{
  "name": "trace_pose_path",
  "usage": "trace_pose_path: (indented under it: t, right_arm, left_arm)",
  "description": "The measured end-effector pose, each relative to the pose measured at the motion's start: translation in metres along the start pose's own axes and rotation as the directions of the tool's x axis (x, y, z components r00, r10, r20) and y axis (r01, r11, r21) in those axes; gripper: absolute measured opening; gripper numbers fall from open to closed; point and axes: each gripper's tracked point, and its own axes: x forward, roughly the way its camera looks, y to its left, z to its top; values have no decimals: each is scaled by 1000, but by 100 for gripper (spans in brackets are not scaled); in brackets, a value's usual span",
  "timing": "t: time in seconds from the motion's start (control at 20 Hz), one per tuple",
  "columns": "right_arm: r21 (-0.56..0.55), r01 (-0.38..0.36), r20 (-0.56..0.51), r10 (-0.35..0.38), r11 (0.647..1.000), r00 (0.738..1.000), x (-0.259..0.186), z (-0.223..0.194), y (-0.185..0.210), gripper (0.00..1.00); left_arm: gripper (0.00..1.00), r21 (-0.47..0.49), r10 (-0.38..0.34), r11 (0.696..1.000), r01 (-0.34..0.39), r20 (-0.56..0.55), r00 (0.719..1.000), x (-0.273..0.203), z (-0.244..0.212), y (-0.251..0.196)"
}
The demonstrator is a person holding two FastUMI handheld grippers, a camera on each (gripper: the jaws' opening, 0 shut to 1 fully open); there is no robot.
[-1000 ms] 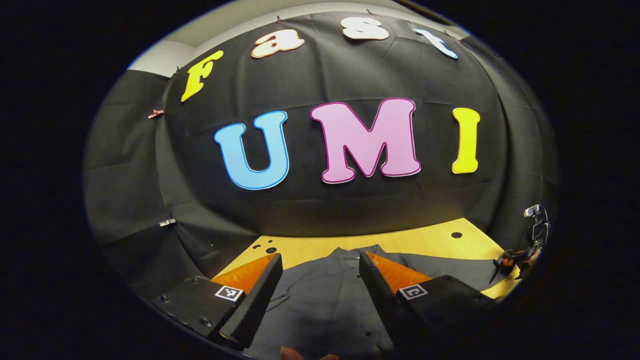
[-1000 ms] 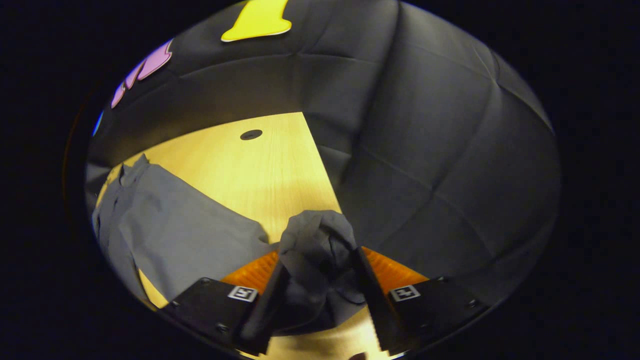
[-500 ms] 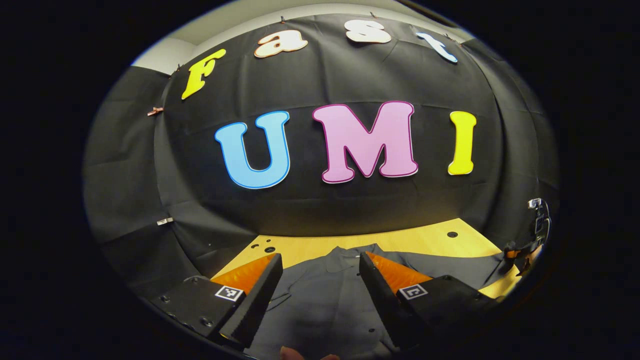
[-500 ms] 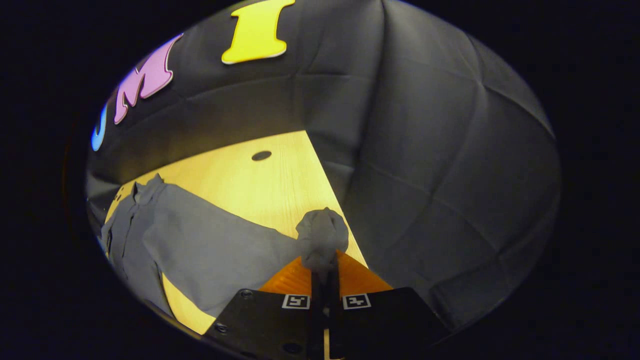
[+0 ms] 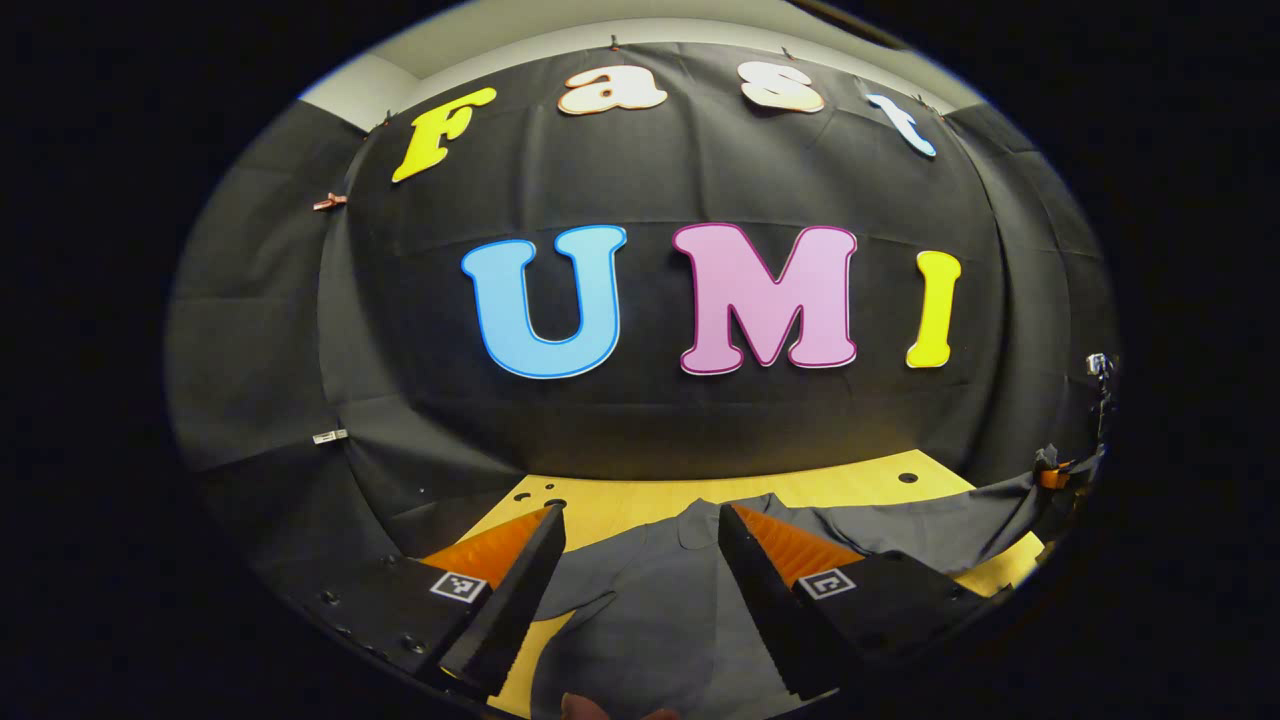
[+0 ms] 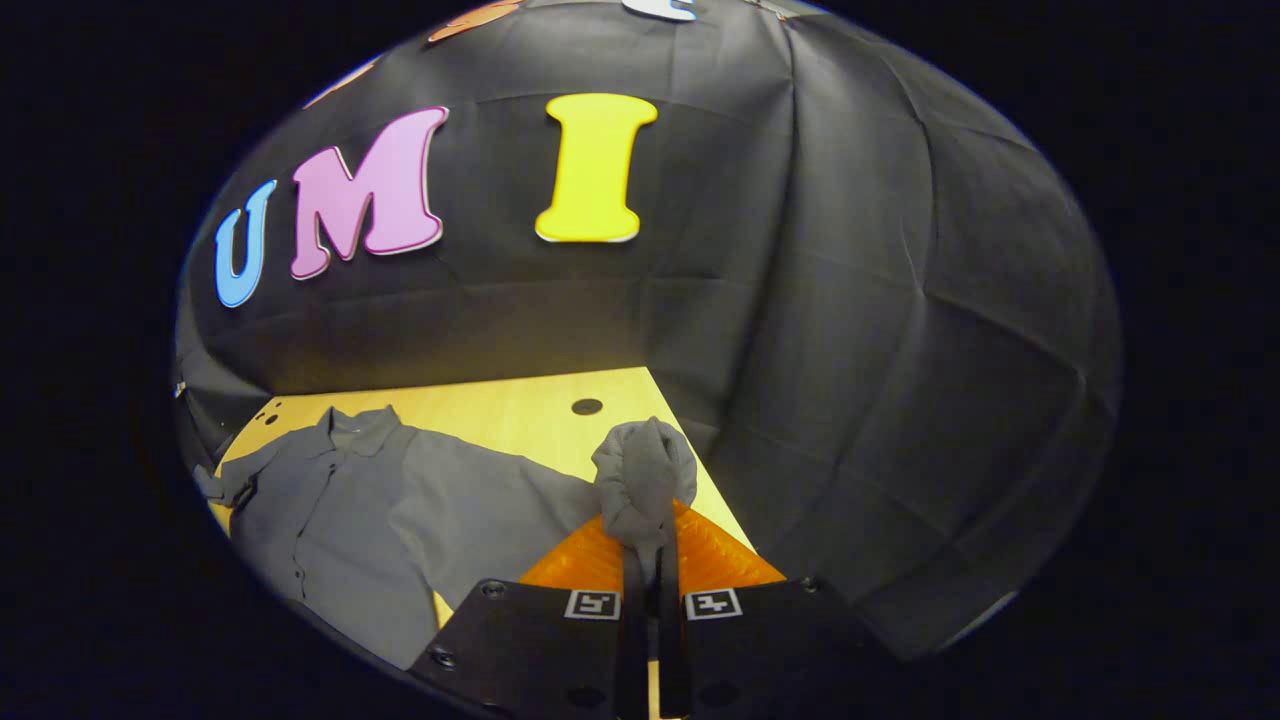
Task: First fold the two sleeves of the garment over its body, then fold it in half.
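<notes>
Grey shirt [image 6: 340, 500] lies on a wooden table [image 6: 520, 415]; the right gripper [image 6: 648, 560] pinches its bunched sleeve cuff [image 6: 645, 475], apparently lifted. The left gripper [image 5: 640, 560] hovers wide open above the shirt body.

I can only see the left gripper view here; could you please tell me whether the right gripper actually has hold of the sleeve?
Observer: Yes. In the right gripper view the right gripper is shut on the sleeve end, which bunches up above its fingers.
Operator: Thank you. Is that sleeve folded over yet?
Observer: No. The held sleeve runs sideways from the shoulder to the fingers, beside the shirt body.
Operator: And the opposite one?
Observer: The other sleeve lies out at the far side, not folded over the body.
</notes>
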Motion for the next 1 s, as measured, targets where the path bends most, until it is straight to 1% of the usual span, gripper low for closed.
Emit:
trace_pose_path:
  t: [0.15, 0.3, 0.35, 0.6, 0.85, 1.0]
  right_arm:
    - [17, -3, 38, 2, 1000, 999, -23, 21, 35, 9]
    - [21, -6, 102, 4, 1000, 995, -42, 51, 74, 9]
    - [23, -15, 114, 12, 1000, 993, -47, 58, 88, 9]
    - [17, -97, 158, 93, 995, 983, -58, 86, 184, 8]
    - [-23, -183, 156, 185, 983, 970, -60, 88, 285, 9]
    - [-52, -227, 127, 232, 973, 964, -56, 75, 338, 9]
  left_arm:
    - [97, -21, 16, 1000, -15, 10, 1000, 1, 1, 36]
    - [97, -30, 29, 999, -28, 12, 1000, 1, -5, 72]
    - [97, -34, 34, 999, -33, 9, 999, 1, -7, 85]
    - [97, -39, 67, 997, -67, 4, 998, 2, -23, 150]
    - [97, -29, 70, 997, -70, -10, 997, 10, -47, 213]
    - [97, -31, 88, 996, -88, -28, 996, 20, -63, 248]
